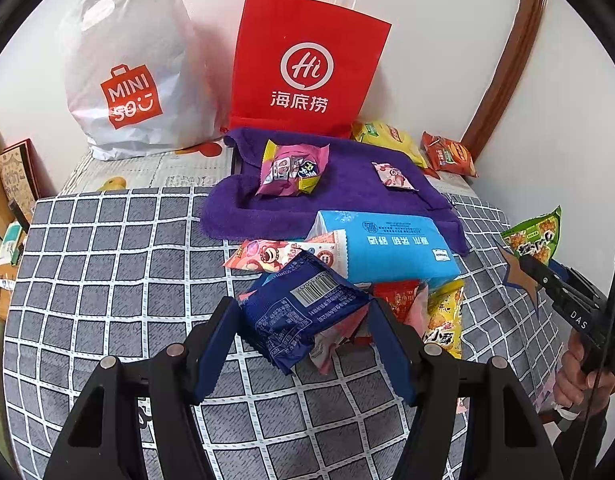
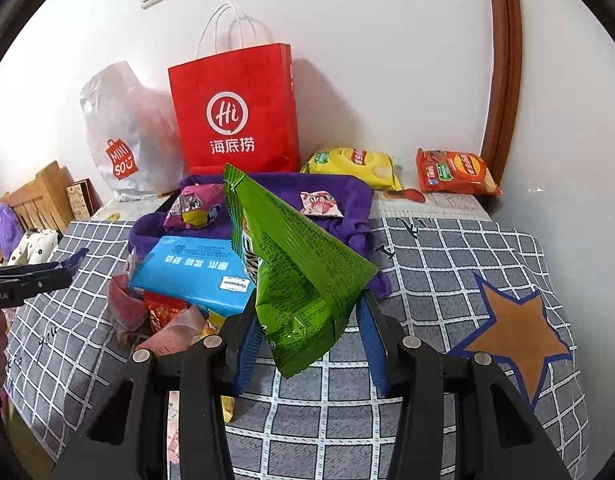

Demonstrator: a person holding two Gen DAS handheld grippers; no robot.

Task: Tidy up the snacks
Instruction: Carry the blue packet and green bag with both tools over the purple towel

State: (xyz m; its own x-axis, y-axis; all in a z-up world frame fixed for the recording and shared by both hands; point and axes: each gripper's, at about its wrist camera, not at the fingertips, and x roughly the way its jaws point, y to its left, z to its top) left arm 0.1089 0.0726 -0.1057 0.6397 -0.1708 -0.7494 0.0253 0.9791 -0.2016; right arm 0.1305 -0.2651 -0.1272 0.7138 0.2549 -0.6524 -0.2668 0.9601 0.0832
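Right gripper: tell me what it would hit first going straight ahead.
Holding the green packet, the right gripper would probably meet the purple towel first, though depth is unclear in this view.

Grey cover (image 1: 107,280) with white grid; purple towel (image 1: 347,184); red paper bag (image 1: 307,60); green packet (image 2: 303,276); dark blue packet (image 1: 303,312).

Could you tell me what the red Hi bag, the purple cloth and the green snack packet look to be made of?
Red Hi bag: matte paper, apparently; crisp folds, twisted white cord handles.
Purple cloth: fuzzy terry or microfibre; soft nap, rounded folds.
Green snack packet: glossy plastic film with sharp highlights; any foil lining isn't visible.
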